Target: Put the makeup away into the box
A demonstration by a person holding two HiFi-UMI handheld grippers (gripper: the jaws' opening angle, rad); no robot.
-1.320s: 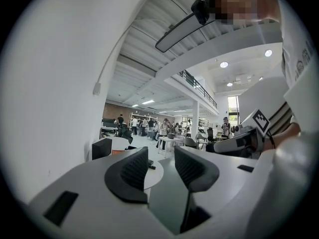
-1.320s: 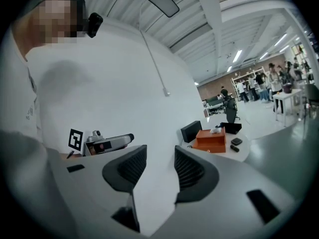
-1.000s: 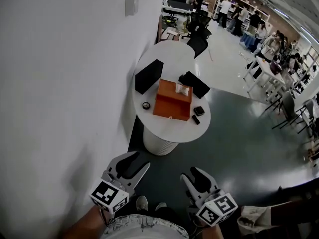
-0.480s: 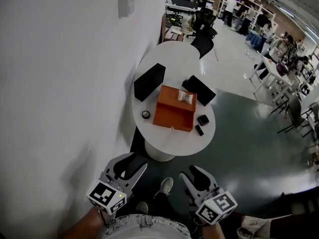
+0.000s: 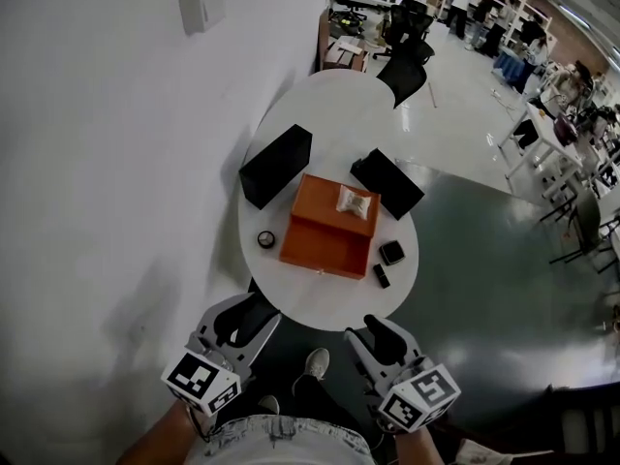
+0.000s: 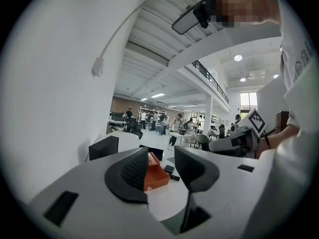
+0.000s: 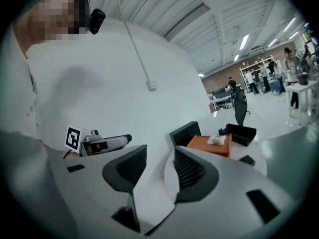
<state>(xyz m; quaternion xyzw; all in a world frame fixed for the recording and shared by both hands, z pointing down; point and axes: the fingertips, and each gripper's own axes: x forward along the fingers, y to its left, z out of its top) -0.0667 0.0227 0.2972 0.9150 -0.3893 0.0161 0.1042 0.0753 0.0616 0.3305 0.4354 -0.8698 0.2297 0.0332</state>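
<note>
An orange box (image 5: 325, 231) lies on the round white table (image 5: 339, 114), with a white packet (image 5: 353, 201) on its far part. Around it lie a small round compact (image 5: 265, 239), a square black compact (image 5: 391, 252) and a black tube (image 5: 381, 275). My left gripper (image 5: 247, 320) and right gripper (image 5: 373, 337) hover just short of the table's near edge, both open and empty. The left gripper view has its jaws (image 6: 161, 163) framing the orange box (image 6: 155, 177). In the right gripper view the jaws (image 7: 159, 166) stand apart, with the box (image 7: 212, 146) off to the right.
A black lid (image 5: 276, 166) stands left of the orange box and an open black case (image 5: 387, 183) sits to its right. A white wall (image 5: 116, 163) runs along the left. A black chair (image 5: 407, 76) is beyond the table. Desks and people fill the far room.
The table has drawn nearer and lower in the head view. Both grippers have advanced toward its near edge, jaws unchanged and empty.
</note>
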